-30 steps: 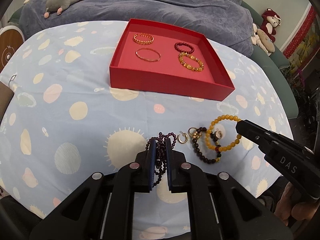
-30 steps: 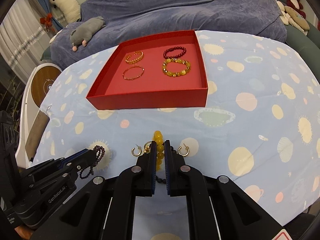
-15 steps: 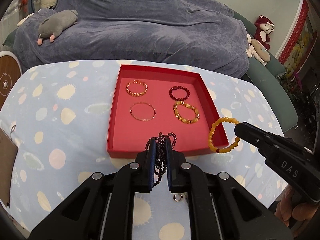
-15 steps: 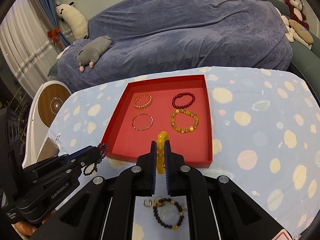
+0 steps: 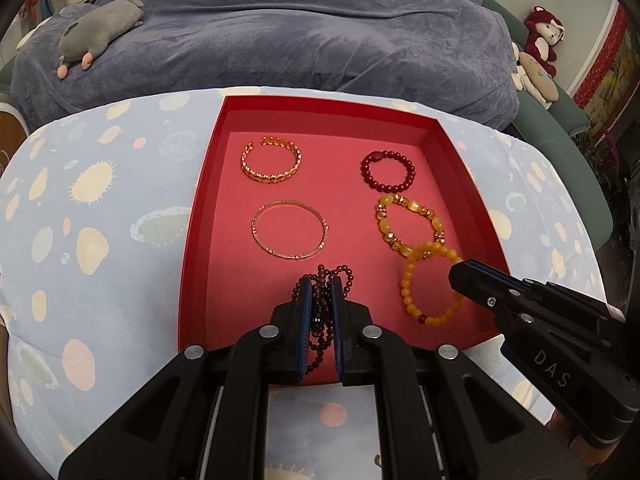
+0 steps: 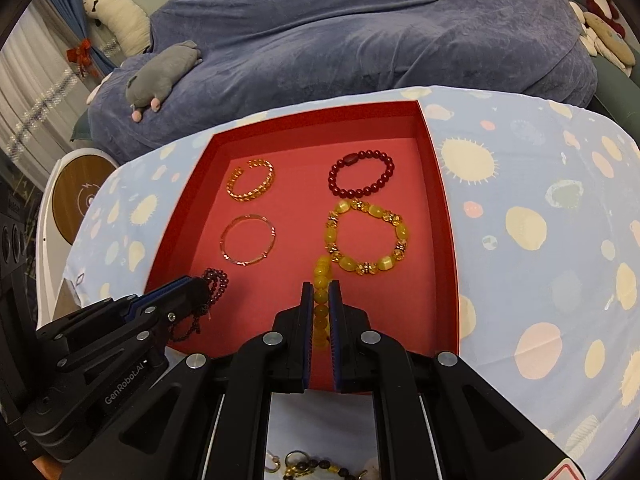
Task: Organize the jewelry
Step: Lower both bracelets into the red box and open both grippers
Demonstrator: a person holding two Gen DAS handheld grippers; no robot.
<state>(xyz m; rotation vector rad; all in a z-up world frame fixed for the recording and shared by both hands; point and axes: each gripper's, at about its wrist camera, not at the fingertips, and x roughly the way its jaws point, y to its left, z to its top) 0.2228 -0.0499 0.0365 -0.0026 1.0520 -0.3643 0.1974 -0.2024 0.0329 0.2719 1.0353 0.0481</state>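
Observation:
A red tray (image 5: 202,216) (image 6: 448,216) holds several bracelets: a gold cuff (image 5: 272,160), a thin gold bangle (image 5: 289,235), a dark red bead bracelet (image 5: 387,171) and a yellow stone bracelet (image 5: 410,224). My left gripper (image 5: 322,292) (image 6: 192,292) is shut on a dark garnet bead strand (image 5: 320,312) over the tray's near left part. My right gripper (image 6: 321,296) (image 5: 460,276) is shut on a yellow bead bracelet (image 5: 428,284) (image 6: 320,280) hanging over the tray's near right part.
The tray sits on a light blue spotted tablecloth (image 5: 100,208). More jewelry (image 6: 308,466) lies on the cloth beneath my right gripper. A blue-covered sofa (image 5: 280,32) with a grey plush toy (image 5: 100,28) stands behind the table.
Both grippers lifted their bracelets off the cloth and moved forward over the red tray. The remaining jewelry stayed behind on the cloth.

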